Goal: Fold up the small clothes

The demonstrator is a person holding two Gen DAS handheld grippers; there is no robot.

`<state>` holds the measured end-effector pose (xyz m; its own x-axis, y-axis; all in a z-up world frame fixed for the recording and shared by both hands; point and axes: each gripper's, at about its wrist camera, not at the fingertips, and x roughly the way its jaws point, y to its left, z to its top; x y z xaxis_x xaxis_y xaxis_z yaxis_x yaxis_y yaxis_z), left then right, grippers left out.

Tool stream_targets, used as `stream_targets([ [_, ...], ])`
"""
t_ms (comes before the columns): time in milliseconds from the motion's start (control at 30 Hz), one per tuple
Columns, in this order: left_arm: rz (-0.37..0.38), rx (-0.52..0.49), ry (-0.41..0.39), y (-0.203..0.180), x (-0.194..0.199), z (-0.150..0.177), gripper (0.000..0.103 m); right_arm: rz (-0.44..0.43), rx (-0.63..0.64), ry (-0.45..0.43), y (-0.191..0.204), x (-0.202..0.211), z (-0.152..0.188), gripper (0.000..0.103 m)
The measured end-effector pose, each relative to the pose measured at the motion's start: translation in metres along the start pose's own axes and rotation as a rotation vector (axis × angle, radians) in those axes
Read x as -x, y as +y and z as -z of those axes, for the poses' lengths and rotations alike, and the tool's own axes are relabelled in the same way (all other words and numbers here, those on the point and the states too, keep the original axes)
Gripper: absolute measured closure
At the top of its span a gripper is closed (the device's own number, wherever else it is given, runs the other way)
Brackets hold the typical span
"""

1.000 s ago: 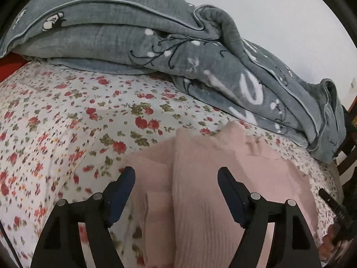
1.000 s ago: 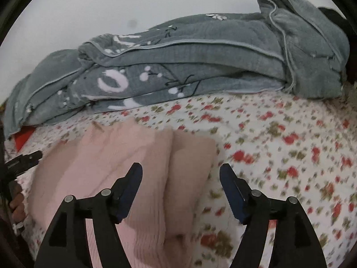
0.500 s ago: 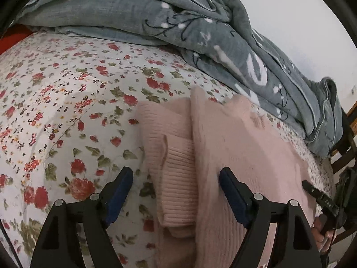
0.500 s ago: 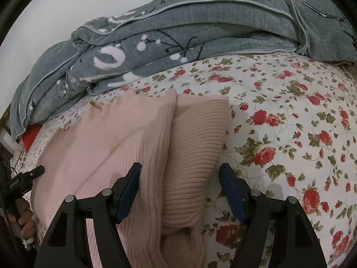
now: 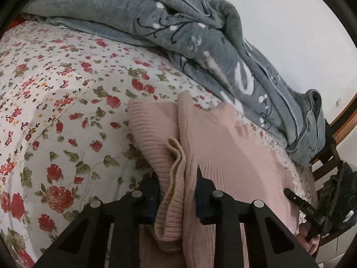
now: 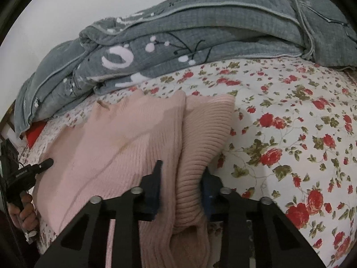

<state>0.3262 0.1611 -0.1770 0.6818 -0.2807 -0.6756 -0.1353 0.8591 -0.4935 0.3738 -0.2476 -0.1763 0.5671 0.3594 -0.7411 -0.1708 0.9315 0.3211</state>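
Note:
A pink ribbed knit sweater (image 5: pixel 223 147) lies on the flowered bed sheet (image 5: pixel 67 111), both sleeves folded in over the body. My left gripper (image 5: pixel 176 174) is closing its jaws, and its pads pinch the bunched left edge and sleeve at the near end. In the right wrist view the sweater (image 6: pixel 122 138) shows its other side. There my right gripper (image 6: pixel 181 167) is closing too, with the folded sleeve and right edge squeezed between its pads. Each view catches the other gripper's tip at the sweater's far side.
A crumpled grey blanket (image 5: pixel 200 44) with white marks runs along the back of the bed, also visible from the right wrist as the blanket (image 6: pixel 200 33). A wooden frame (image 5: pixel 341 116) stands past the bed's right end. A hand (image 6: pixel 24 210) grips the left tool. Bare flowered sheet (image 6: pixel 290 122) lies right of the sweater.
Both grippers came down onto the sweater's near end and went from wide open to pinched on its folded edges. The fabric now bunches up between the pads.

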Motion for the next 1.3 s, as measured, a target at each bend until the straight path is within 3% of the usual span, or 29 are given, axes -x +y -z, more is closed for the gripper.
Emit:
stream_targets([
  [100, 0.005, -0.030, -0.018, -0.006, 0.003, -0.004, 0.081, -0.047, -0.020, -0.020, -0.004, 0.008, -0.002, 0.082],
  [233, 0.078, 0.015, -0.044, -0.006, 0.010, -0.015, 0.081, -0.095, -0.051, -0.059, -0.004, 0.025, -0.005, 0.083],
  [333, 0.049, -0.009, -0.041, -0.008, 0.006, -0.015, 0.080, -0.053, -0.014, -0.061, 0.003, 0.024, -0.003, 0.082],
  [400, 0.014, -0.018, -0.019, -0.007, 0.001, -0.011, 0.079, -0.003, -0.025, -0.006, 0.001, 0.010, 0.000, 0.078],
  [467, -0.014, -0.015, 0.006, -0.004, -0.003, -0.008, 0.074, 0.012, -0.045, 0.017, -0.004, 0.002, 0.001, 0.074],
  [567, -0.025, 0.012, 0.026, 0.004, -0.006, -0.006, 0.059, 0.020, -0.057, 0.009, -0.006, 0.005, 0.000, 0.065],
  [667, -0.018, 0.026, 0.033, 0.007, -0.009, -0.005, 0.056, 0.057, -0.033, -0.013, -0.001, 0.016, 0.000, 0.060],
  [767, -0.040, 0.005, 0.029, 0.003, -0.009, -0.003, 0.053, 0.156, 0.060, -0.097, 0.021, 0.038, -0.002, 0.055],
  [800, -0.049, -0.005, 0.027, 0.001, -0.009, -0.003, 0.052, 0.175, 0.080, -0.125, 0.028, 0.044, -0.002, 0.046],
  [900, -0.068, -0.026, 0.024, -0.004, -0.008, -0.002, 0.051, 0.129, 0.129, -0.176, 0.057, 0.058, 0.004, 0.041],
  [1133, -0.024, 0.013, 0.023, 0.004, -0.004, -0.001, 0.052, 0.045, 0.207, -0.107, 0.127, 0.030, 0.038, 0.041],
  [1233, -0.025, 0.008, 0.026, 0.002, -0.001, 0.001, 0.052, 0.180, 0.291, -0.030, 0.147, -0.003, 0.054, 0.041],
  [1300, -0.031, -0.002, 0.024, 0.001, 0.000, 0.002, 0.052, 0.228, 0.339, -0.040, 0.157, -0.006, 0.056, 0.041],
])
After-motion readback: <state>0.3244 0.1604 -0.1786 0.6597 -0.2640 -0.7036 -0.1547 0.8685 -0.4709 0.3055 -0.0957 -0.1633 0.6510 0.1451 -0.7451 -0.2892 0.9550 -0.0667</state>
